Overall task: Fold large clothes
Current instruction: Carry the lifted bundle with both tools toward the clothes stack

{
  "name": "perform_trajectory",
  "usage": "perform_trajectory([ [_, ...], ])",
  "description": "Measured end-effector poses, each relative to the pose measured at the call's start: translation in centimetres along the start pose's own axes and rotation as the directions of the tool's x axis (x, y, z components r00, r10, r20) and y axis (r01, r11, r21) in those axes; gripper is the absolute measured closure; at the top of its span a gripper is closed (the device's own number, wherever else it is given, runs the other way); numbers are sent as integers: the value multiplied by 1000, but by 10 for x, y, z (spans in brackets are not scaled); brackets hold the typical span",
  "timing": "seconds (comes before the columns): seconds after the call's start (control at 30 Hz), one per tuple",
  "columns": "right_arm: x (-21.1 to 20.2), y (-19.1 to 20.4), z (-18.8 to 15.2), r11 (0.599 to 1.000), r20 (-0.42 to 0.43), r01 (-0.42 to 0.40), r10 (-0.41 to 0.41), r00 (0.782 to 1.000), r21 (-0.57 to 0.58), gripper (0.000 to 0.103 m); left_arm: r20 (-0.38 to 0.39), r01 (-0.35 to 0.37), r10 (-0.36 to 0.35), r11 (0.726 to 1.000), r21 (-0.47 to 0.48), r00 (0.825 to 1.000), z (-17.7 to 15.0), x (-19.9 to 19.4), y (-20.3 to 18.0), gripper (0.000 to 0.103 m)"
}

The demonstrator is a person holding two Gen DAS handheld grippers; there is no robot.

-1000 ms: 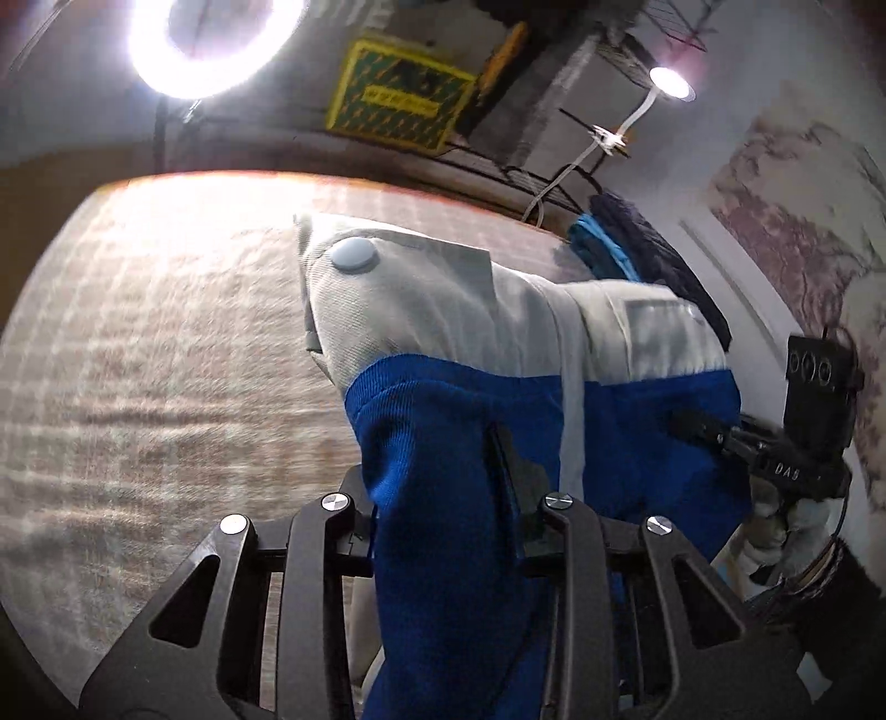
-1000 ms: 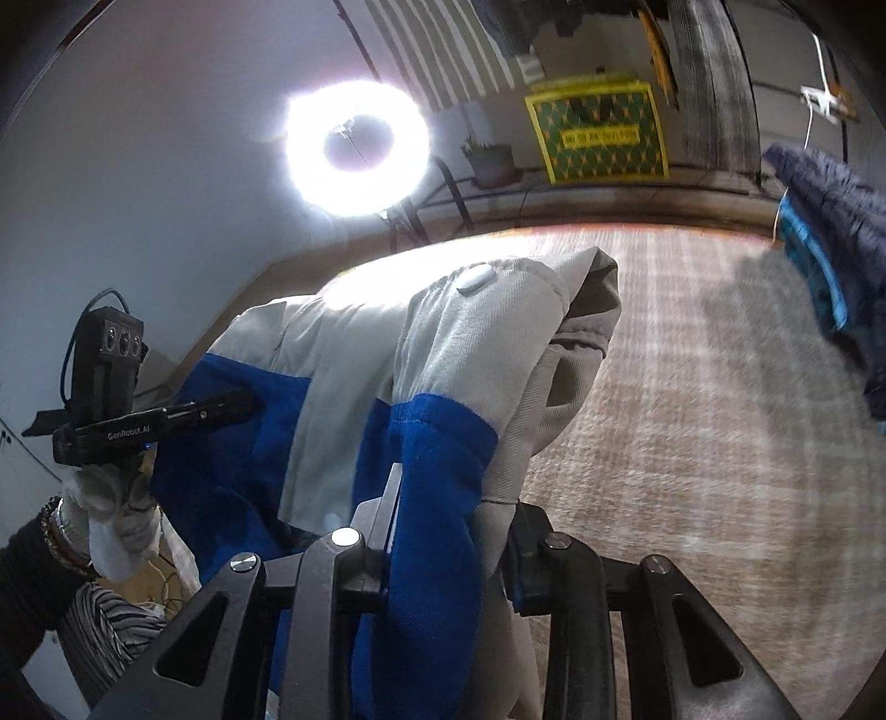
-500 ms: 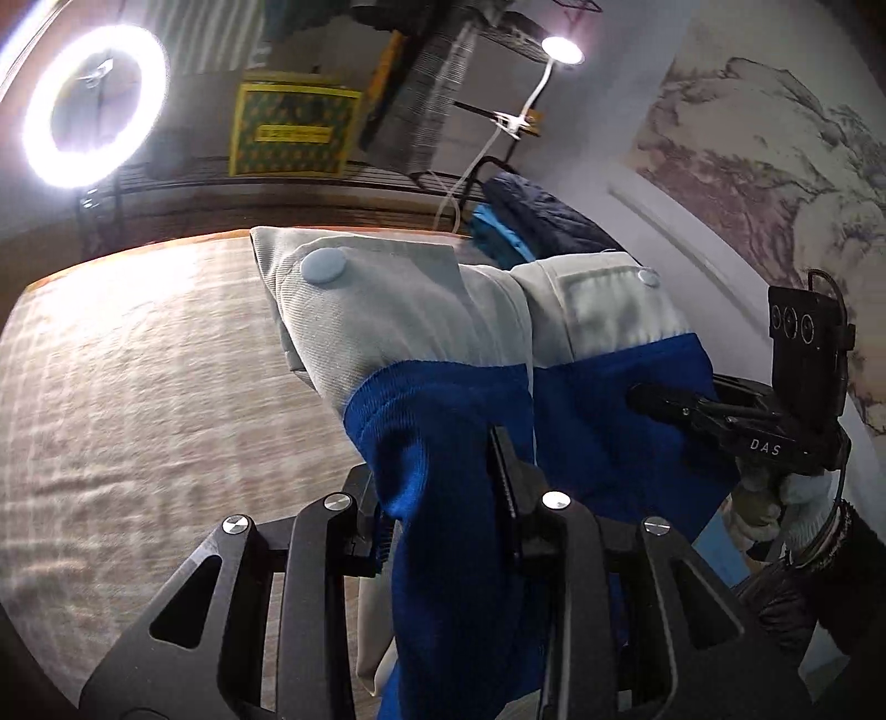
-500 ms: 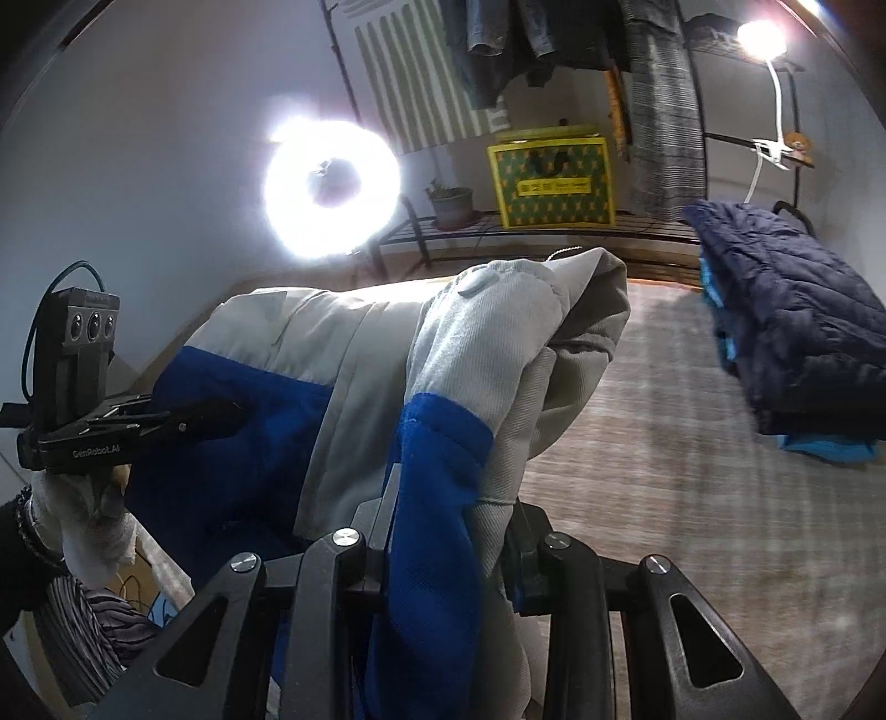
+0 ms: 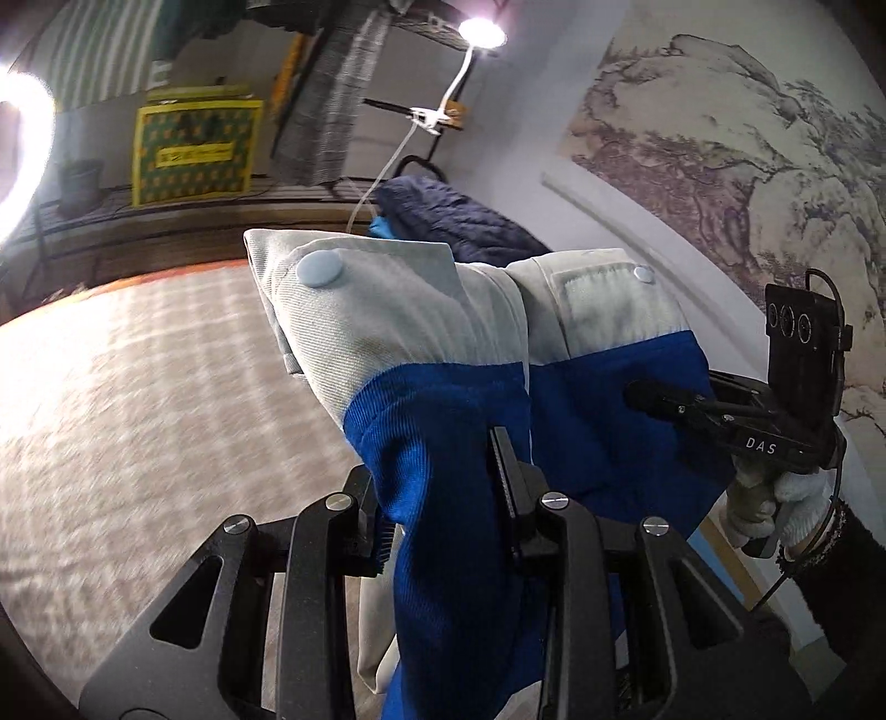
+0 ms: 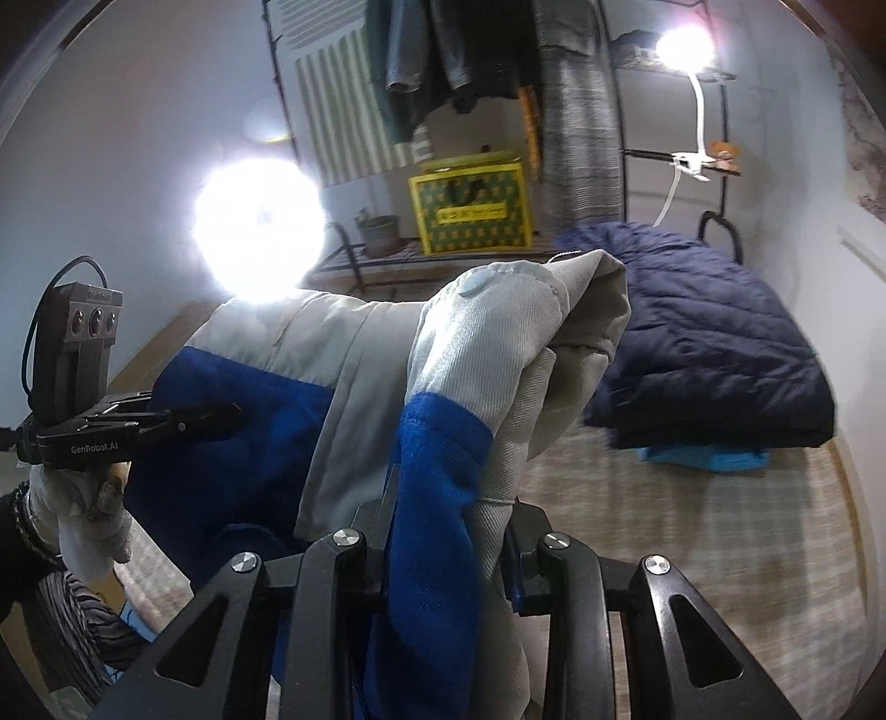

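Observation:
A blue and light grey jacket (image 5: 398, 338) with round snap buttons hangs in the air above a checked bedspread (image 5: 138, 399). My left gripper (image 5: 443, 498) is shut on its blue part. My right gripper (image 6: 448, 515) is shut on another bunch of the same jacket (image 6: 498, 343). Each gripper shows in the other view, held by a white-gloved hand: the right one (image 5: 653, 396) at the right of the left wrist view, the left one (image 6: 216, 415) at the left of the right wrist view, both at the blue cloth.
A folded navy quilted jacket (image 6: 709, 338) lies on a light blue garment (image 6: 703, 457) on the bed's far right. Behind stand a shelf with a yellow-green box (image 6: 470, 205), a plant pot (image 6: 379, 230), a ring light (image 6: 257, 232), a clip lamp (image 6: 684, 47) and hanging clothes (image 6: 443, 61).
Both grippers have risen and tilted upward with the jacket held, so more of the wall, shelf and navy jacket shows. The grips have not changed.

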State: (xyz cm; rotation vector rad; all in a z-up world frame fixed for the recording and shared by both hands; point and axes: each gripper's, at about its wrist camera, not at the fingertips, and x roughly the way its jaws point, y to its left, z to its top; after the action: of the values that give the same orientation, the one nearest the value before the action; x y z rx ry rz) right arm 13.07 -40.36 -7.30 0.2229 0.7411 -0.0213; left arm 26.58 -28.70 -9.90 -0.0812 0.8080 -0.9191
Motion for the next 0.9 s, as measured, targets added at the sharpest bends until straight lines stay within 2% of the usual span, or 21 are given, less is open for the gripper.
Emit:
perform_trajectory([
  [0.2,-25,-42,33,998,39,69,-69,997,-12,75,31,41,-42,998,41,999,48,33,-28,74],
  [0.37,-44,-86,77,991,84,129,-127,988,-17,75,72,71,-77,994,78,994,109,67,-54,74],
  [0.53,-55,-126,127,982,142,187,-182,973,-28,75,129,70,-85,990,123,988,170,100,-75,74],
  [0.7,-46,-164,172,970,186,237,-226,956,-44,75,171,72,-92,990,118,981,220,143,-83,74],
  [0.9,-7,-202,198,965,190,257,-242,951,-59,75,180,61,-74,995,81,981,250,202,-68,74],
])
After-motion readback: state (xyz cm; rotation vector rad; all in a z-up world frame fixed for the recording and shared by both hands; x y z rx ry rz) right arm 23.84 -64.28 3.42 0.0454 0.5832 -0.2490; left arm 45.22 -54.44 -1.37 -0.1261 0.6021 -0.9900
